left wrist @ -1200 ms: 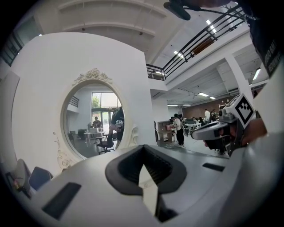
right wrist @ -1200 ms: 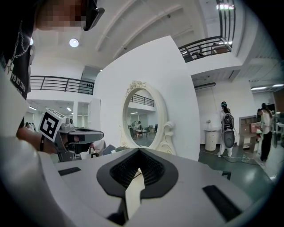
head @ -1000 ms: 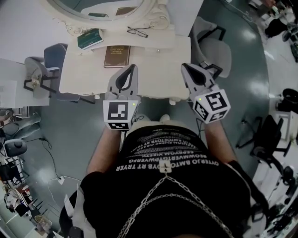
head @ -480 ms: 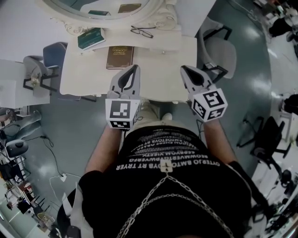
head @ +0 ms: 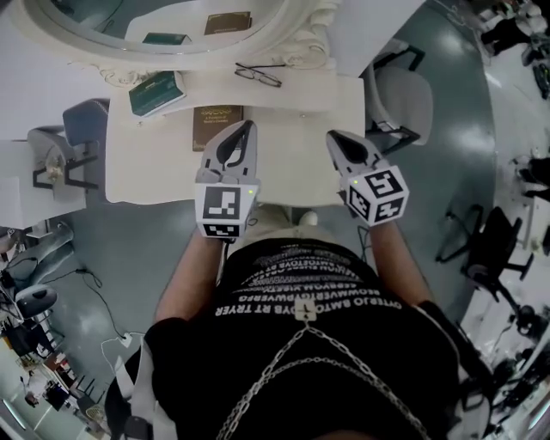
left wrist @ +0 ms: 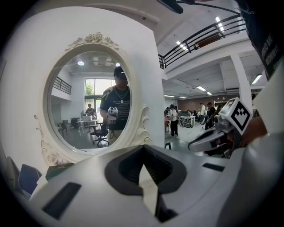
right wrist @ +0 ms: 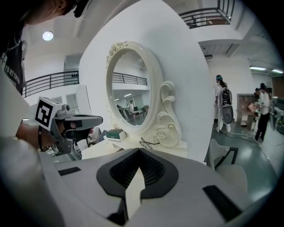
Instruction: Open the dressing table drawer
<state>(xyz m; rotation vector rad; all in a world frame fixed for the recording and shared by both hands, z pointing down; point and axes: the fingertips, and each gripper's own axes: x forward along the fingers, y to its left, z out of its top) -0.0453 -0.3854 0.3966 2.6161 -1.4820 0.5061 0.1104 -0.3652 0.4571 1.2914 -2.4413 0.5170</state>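
Room: a grey-green floor is being seen around a white table, with a chair standing at its right end.
Table: it is being viewed from above, its front edge lying nearest the person, just under both grippers.
Mirror: an oval glass is being carried along the table's back edge.
Drawer: no front or handle is being shown clearly, so it cannot be told apart below the front edge.
Left gripper: it is being held over the top, pointing at the mirror, with its jaws pressed together on nothing.
Right gripper: it is being held beside the left one, with its jaws likewise closed and empty.
Brown book: it is being partly covered by the left gripper's tip.
Green book: it is lying at the back left, near the mirror's frame.
Glasses: they are lying below the mirror, apart from both grippers.
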